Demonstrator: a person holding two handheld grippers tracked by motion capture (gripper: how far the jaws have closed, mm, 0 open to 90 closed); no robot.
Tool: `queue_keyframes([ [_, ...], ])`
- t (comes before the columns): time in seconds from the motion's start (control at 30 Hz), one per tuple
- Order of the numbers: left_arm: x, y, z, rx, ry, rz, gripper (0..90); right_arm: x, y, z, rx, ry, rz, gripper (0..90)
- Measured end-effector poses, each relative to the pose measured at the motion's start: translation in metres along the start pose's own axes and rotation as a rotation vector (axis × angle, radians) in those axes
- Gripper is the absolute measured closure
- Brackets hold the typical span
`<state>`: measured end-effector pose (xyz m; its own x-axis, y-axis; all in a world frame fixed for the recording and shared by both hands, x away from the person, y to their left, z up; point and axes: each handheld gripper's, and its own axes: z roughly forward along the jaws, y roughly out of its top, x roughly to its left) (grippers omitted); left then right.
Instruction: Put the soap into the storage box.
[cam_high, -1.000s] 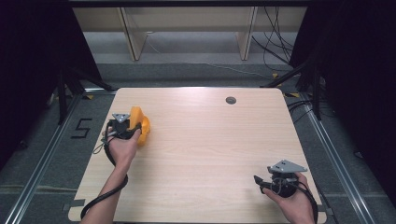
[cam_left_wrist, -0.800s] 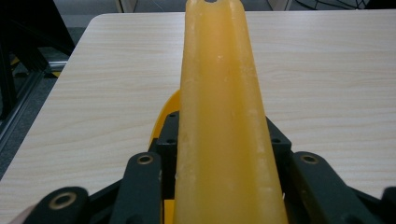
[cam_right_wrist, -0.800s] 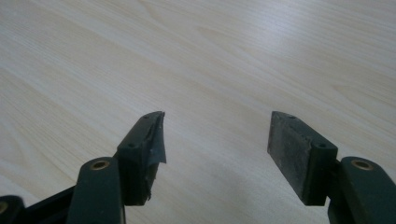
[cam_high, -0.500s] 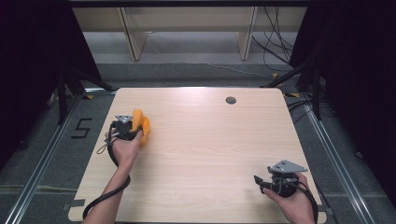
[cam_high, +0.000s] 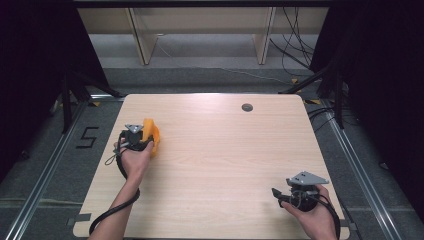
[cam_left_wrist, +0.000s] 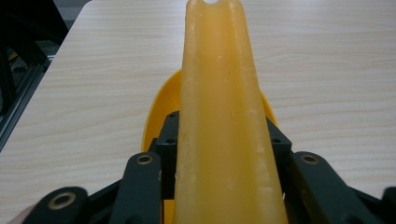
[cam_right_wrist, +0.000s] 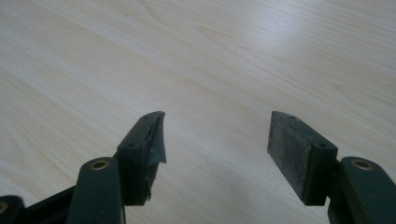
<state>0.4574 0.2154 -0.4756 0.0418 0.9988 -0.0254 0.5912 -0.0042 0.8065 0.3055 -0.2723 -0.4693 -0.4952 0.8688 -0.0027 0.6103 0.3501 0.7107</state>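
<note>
- Your right gripper (cam_high: 276, 194) rests near the table's (cam_high: 225, 150) front right corner, jaws spread wide over bare wood, nothing between them.
- Your left gripper (cam_high: 145, 141) is clenched on the orange scoop-like piece (cam_high: 151, 136) at the table's left side, just above the surface.
- In the left gripper view, that piece (cam_left_wrist: 224, 116) looks like stiff, light, smooth plastic, judged slippery.
- Hold low on the grooved stem; it may pivot between the pads.

Smooth, waxy orange plastic scoop (cam_left_wrist: 224, 140); matt light wood-grain table (cam_high: 225, 150).
</note>
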Motion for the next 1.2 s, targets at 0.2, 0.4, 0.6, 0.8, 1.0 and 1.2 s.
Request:
queue_keyframes([
  [0.2,0.001,0.000,0.000,-0.002,-0.015,0.019,60.1,-0.002,0.000,0.001,-0.013,0.009,-0.029,37.1],
  [0.4,0.002,0.001,0.000,0.003,-0.020,0.030,59.8,-0.001,0.000,0.001,-0.016,0.001,-0.026,37.0],
  [0.6,0.001,0.002,0.000,-0.004,-0.030,0.024,55.3,-0.002,0.000,0.001,-0.013,0.010,-0.032,36.9],
  [0.8,0.002,0.001,-0.002,-0.012,-0.047,0.013,43.0,0.000,0.000,0.000,-0.002,-0.004,-0.009,36.9],
  [1.0,0.004,0.004,-0.010,-0.019,-0.060,0.025,36.7,0.000,0.000,0.000,-0.001,-0.005,-0.008,36.9],
  [1.2,0.005,0.003,-0.023,-0.009,-0.085,0.028,30.9,0.001,-0.001,0.000,-0.008,-0.006,-0.007,36.9],
])
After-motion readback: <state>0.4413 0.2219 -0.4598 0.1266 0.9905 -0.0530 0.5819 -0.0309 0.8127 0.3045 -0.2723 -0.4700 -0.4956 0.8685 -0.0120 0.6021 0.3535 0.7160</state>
